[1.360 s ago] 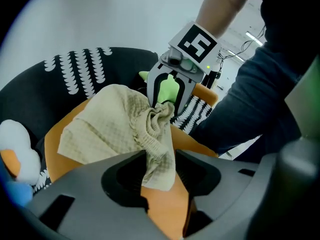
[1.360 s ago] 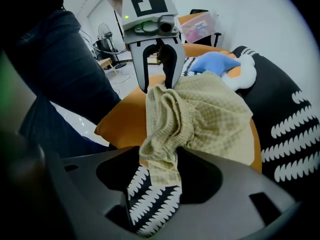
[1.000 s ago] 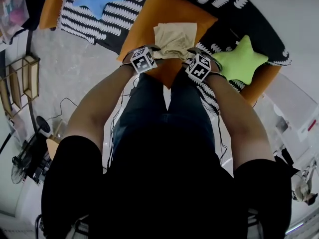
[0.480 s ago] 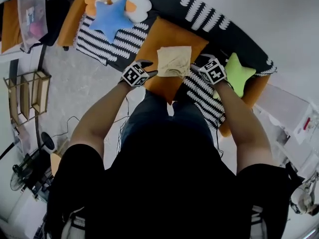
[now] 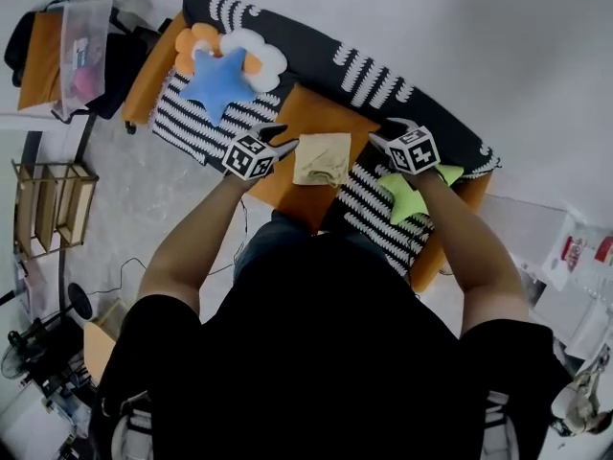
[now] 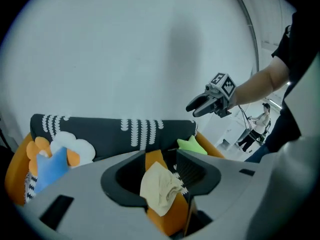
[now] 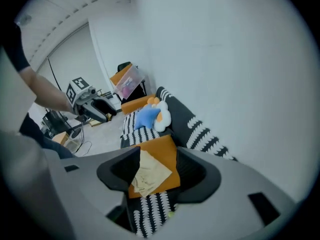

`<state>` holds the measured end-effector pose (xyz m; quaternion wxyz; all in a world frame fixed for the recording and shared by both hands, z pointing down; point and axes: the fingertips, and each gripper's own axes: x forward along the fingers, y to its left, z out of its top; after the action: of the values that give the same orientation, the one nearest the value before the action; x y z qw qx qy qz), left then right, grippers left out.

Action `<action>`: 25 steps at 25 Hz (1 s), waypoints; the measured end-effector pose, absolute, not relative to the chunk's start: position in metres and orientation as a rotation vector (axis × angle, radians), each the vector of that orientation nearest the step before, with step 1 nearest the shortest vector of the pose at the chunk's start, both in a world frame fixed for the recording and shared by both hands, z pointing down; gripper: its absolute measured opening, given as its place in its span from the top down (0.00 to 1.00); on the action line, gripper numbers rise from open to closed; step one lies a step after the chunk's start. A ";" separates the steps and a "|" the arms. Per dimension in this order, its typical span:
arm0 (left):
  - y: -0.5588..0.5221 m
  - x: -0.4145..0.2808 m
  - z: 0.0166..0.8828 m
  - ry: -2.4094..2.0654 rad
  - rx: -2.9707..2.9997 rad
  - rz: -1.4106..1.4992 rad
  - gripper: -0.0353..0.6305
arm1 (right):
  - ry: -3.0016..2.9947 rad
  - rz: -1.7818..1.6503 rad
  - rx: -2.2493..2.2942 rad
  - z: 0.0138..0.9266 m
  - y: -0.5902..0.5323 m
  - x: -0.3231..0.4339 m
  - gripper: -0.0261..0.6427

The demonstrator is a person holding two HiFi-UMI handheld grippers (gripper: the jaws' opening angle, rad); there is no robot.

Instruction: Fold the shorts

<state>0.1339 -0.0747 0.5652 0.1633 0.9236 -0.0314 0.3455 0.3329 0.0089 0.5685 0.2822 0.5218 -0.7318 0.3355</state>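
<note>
The beige shorts (image 5: 323, 158) lie folded into a small square on an orange cushion (image 5: 305, 118) on the sofa. Both grippers hang in the air well above them. My left gripper (image 5: 280, 139) is at the left of the shorts, open and empty. My right gripper (image 5: 386, 132) is at their right, open, and its jaws have just been closing a little with nothing between them. In the left gripper view the shorts (image 6: 160, 189) show far below between the jaws, and the right gripper (image 6: 200, 104) floats ahead. The right gripper view shows the shorts (image 7: 150, 174) and the left gripper (image 7: 100, 110).
The black sofa (image 5: 316, 51) carries striped cushions (image 5: 378, 214), a green star pillow (image 5: 407, 196), a blue star pillow (image 5: 218, 80) and a flower pillow (image 5: 259, 56). A wooden shelf (image 5: 48, 209) and a clear plastic box (image 5: 81, 56) stand at the left. Cables lie on the floor.
Both grippers have lifted up and away from the shorts and spread apart. The shorts stay folded on the orange cushion. The head view now takes in more of the sofa.
</note>
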 end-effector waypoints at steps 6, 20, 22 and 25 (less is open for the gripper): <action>-0.077 0.145 0.519 -0.148 2.669 0.972 0.64 | -1.980 0.851 1.610 0.498 0.005 0.356 0.62; -0.088 0.169 0.409 -0.263 2.700 0.622 0.67 | -2.050 0.783 1.839 0.410 0.038 0.380 0.65; -0.086 0.171 0.402 -0.265 2.707 0.603 0.68 | -2.051 0.782 1.848 0.406 0.044 0.383 0.66; -0.084 0.171 0.395 -0.269 2.724 0.600 0.68 | -2.056 0.759 1.848 0.399 0.050 0.384 0.66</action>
<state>0.1710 -0.0842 0.3948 0.1687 0.9582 -0.0948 0.2109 0.3841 0.0499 0.3989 0.1368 0.6385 -0.7105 0.2624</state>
